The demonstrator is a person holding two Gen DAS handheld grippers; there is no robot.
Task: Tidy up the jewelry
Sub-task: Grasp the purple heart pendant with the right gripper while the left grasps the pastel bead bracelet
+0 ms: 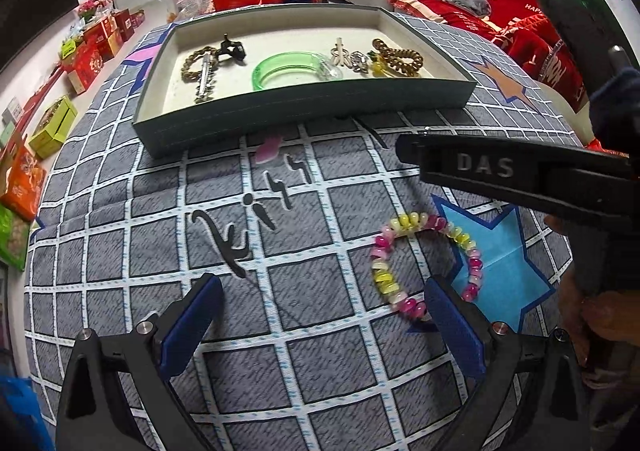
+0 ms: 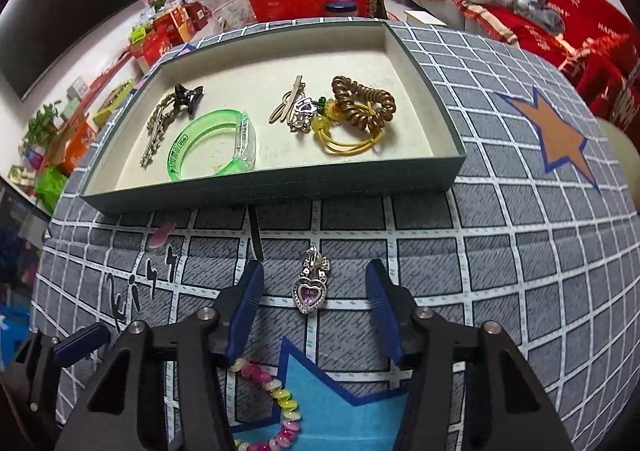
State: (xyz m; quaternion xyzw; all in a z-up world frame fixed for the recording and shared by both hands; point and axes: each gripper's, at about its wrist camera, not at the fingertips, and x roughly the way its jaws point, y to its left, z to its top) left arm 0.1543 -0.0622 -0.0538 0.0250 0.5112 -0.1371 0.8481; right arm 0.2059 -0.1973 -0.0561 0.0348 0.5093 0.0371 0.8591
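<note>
A silver clip with a purple heart pendant lies on the grey checked cloth. My right gripper stands over it, one blue pad on each side, and neither pad touches it. A pink and yellow bead bracelet lies on the blue star patch. My left gripper is open wide just left of it, its right finger at the bracelet's lower edge. The grey tray behind holds a green bangle, a brown coil hair tie, a black claw clip and other pieces.
The right gripper's black body crosses the left wrist view and hides the pendant there. A hand holds it. Red cushions lie behind the tray on the right, and boxes line the floor on the left.
</note>
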